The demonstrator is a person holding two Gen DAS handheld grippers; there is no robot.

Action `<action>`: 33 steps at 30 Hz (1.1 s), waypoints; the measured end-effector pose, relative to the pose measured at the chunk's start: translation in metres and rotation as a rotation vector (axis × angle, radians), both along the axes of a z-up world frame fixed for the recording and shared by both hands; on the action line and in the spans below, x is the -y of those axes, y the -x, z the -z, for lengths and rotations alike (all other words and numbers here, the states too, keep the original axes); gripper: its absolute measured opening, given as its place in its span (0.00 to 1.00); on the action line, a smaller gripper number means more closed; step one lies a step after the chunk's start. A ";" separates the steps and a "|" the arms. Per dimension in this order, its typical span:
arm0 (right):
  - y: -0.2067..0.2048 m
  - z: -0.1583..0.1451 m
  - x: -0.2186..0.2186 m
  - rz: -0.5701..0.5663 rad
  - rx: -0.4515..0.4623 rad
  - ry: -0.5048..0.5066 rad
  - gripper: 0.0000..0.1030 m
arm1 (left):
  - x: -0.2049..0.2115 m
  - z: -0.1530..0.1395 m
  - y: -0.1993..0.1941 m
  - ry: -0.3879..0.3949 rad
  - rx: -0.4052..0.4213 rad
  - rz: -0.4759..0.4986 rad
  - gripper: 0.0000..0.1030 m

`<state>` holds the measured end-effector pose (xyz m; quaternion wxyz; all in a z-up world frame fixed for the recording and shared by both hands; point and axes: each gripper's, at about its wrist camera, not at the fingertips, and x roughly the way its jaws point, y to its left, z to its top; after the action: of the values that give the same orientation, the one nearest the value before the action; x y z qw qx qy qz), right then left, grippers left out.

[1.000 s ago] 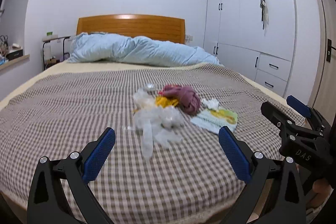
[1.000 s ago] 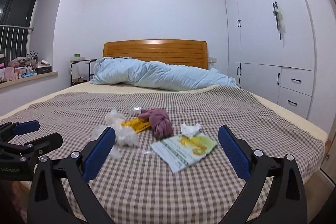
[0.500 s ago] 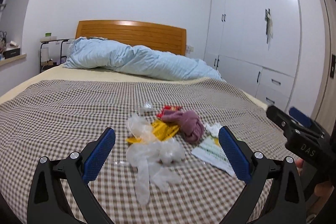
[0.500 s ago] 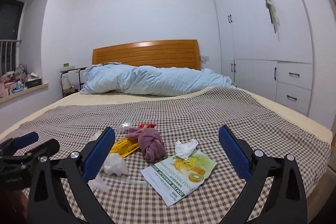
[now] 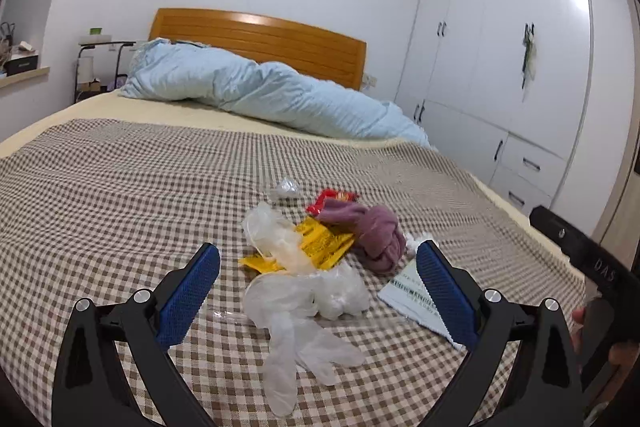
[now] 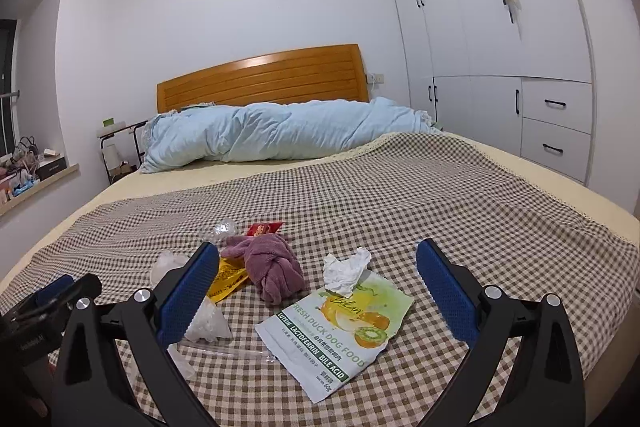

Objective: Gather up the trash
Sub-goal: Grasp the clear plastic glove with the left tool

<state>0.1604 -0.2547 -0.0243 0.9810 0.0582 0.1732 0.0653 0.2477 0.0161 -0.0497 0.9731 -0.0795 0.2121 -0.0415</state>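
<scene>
Trash lies in a loose pile on the checked bedspread (image 5: 120,187). In the left wrist view a clear plastic glove (image 5: 298,323) is nearest, with a yellow wrapper (image 5: 320,243), a knotted purple cloth (image 5: 376,235), a red wrapper (image 5: 328,197) and a crumpled clear wrapper (image 5: 285,188) behind it. My left gripper (image 5: 318,297) is open just above the glove. The right wrist view shows a dog food pouch (image 6: 340,327) with a crumpled white tissue (image 6: 344,269) on its far end, beside the purple cloth (image 6: 272,269). My right gripper (image 6: 316,295) is open over the pouch.
A rolled light blue duvet (image 5: 260,95) lies across the head of the bed before a wooden headboard (image 5: 260,39). White wardrobes (image 6: 500,47) line the right wall. A small side table (image 5: 100,67) and a cluttered sill (image 6: 28,167) stand at the left.
Both grippers have come in lower and closer over the bed, so the trash pile looks larger. Their jaws have stayed open.
</scene>
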 end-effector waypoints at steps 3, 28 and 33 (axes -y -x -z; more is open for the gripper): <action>-0.004 0.005 -0.001 0.002 -0.030 0.010 0.92 | 0.002 0.008 -0.003 -0.032 -0.043 0.008 0.93; -0.008 0.027 -0.010 -0.010 -0.131 0.062 0.92 | 0.003 0.086 -0.050 -0.085 -0.401 -0.106 0.60; -0.007 0.031 -0.018 -0.028 -0.135 0.086 0.92 | -0.011 0.083 -0.048 -0.046 -0.398 -0.132 0.18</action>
<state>0.1672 -0.2365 -0.0552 0.9677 0.0181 0.2423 0.0672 0.2962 0.0270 -0.1329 0.9141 -0.0775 0.3955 0.0437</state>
